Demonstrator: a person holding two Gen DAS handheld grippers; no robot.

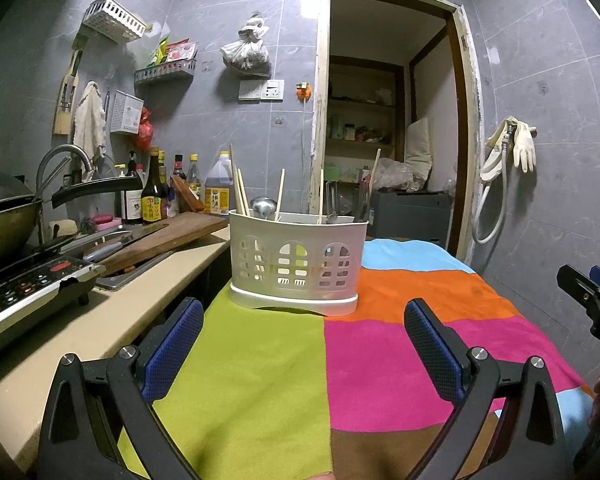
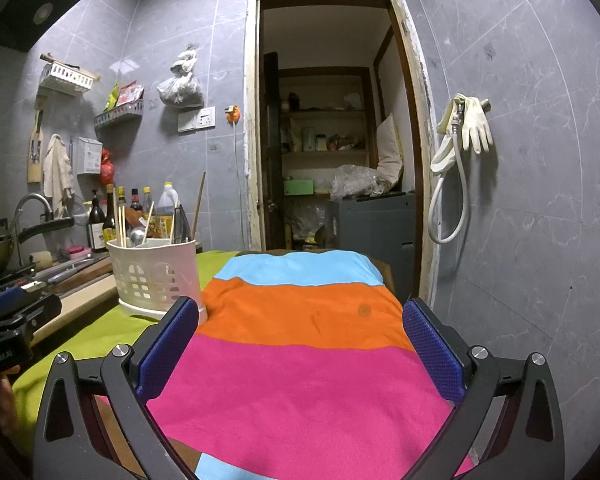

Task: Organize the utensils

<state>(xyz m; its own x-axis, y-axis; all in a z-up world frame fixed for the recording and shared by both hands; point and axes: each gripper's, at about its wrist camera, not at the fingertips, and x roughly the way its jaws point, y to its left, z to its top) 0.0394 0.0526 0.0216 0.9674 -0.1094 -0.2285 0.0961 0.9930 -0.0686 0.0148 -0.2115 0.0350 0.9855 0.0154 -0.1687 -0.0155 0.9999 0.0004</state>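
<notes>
Ahead, the white utensil caddy (image 1: pixel 298 262) stands upright on the striped cloth (image 1: pixel 260 380), chopsticks (image 1: pixel 240 190) and a ladle (image 1: pixel 263 205) inside; left gripper (image 1: pixel 303 344) and right gripper (image 2: pixel 300 344) hover empty, jaws wide apart, with cutting board (image 1: pixel 168 236) and bottles (image 1: pixel 153 192) beside it

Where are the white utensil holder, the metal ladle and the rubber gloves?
white utensil holder (image 1: pixel 296 264), left wrist view, front wall.
metal ladle (image 1: pixel 262 205), left wrist view, its bowl.
rubber gloves (image 2: pixel 476 126), right wrist view, the palm.

Caddy (image 1: pixel 298 264): white plastic, smooth, slightly glossy, pierced walls. Chopsticks (image 1: pixel 240 192): pale wood, matt. Ladle (image 1: pixel 262 205): shiny metal. Cloth (image 1: pixel 380 360): soft matt fabric, colour blocks. Tool pads (image 1: pixel 172 354): blue, textured rubbery. Board (image 1: pixel 168 236): dark wood.
</notes>
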